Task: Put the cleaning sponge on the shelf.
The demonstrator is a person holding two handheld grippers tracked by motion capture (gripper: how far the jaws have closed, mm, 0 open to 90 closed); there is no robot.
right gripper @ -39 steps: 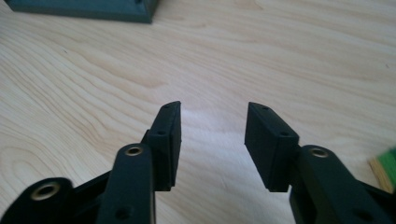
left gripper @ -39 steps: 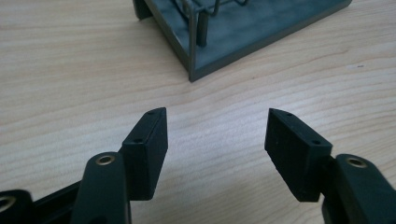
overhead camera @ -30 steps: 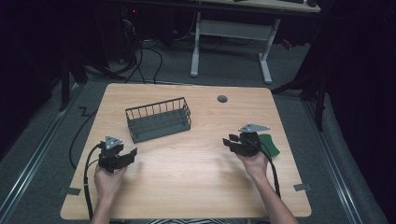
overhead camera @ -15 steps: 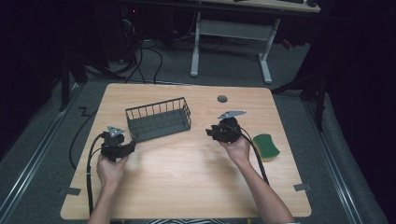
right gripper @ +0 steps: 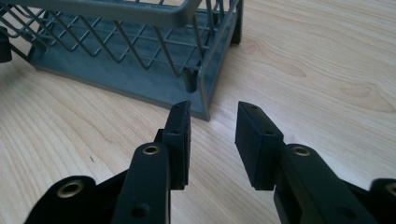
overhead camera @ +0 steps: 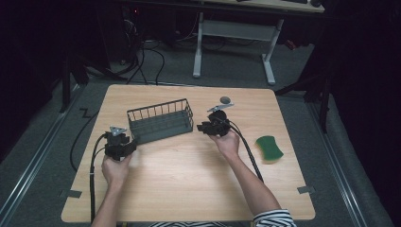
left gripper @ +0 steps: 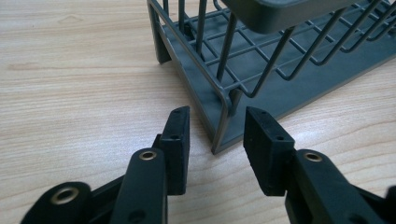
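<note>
Grey wire basket (overhead camera: 161, 121) stands upright on the pale wooden counter (overhead camera: 189, 184), nearer the far edge than the near one and a little toward the left edge. The left tongs (overhead camera: 131, 147) sit at the basket's near left corner. In the left gripper view that corner post (left gripper: 222, 119) stands between the two black jaws, with a clear gap on either side, so the tongs are released; the jaws have just been closing toward each other with the post between them. The right tongs (overhead camera: 200, 126) sit just beside the basket's right end. In the right gripper view the near corner (right gripper: 204, 100) of that end lies just ahead of the gap between the jaws, not yet inside it, and the pads touch nothing; these jaws have also just been closing, with only bare wood between them. A green sponge (overhead camera: 269, 147) lies well apart near the right edge of the counter, and a small dark round disc (overhead camera: 225, 100) rests near the far edge.
</note>
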